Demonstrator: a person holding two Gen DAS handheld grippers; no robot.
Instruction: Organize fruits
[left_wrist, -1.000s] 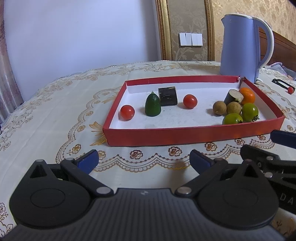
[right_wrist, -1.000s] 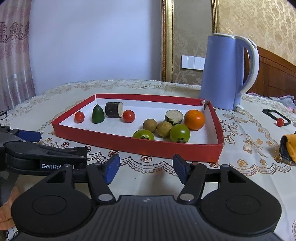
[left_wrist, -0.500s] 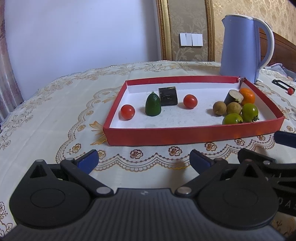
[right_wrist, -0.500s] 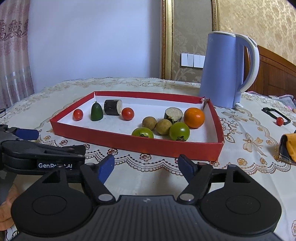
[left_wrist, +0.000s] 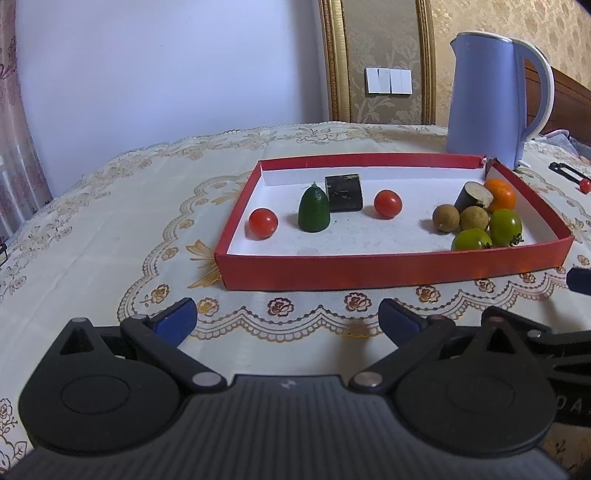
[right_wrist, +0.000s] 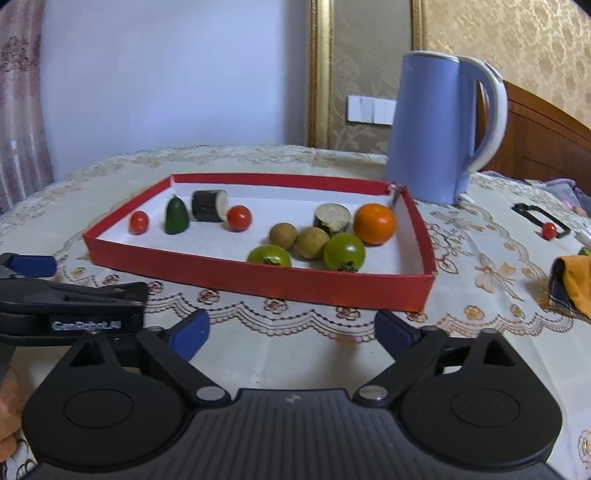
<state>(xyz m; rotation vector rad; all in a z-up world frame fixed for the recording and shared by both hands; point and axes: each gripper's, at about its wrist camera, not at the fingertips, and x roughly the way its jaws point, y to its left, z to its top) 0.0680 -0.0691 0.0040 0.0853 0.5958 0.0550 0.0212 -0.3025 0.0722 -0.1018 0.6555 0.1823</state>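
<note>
Fruits lie in the red tray (right_wrist: 258, 275) on the cream tablecloth (left_wrist: 110, 206), ten pieces in all. Two red cherry tomatoes (left_wrist: 263, 223) sit toward the tray's left end, with one green cucumber tip (left_wrist: 314, 208) standing between them and one dark eggplant chunk (left_wrist: 345, 192) just behind it. At the tray's right end, touching in a cluster, are two green tomatoes (right_wrist: 344, 252), two brown longans (right_wrist: 283, 236), one orange (right_wrist: 374, 223) and a second eggplant slice (right_wrist: 332, 218). One blue kettle (right_wrist: 436, 125) stands behind the tray's far right corner.

Both tools hang in front of the tray's near wall, apart from it. The left gripper (left_wrist: 286, 318) is spread wide and carries nothing; the right gripper (right_wrist: 291, 330) likewise gapes, with nothing between its blue pads (right_wrist: 190, 334).
</note>
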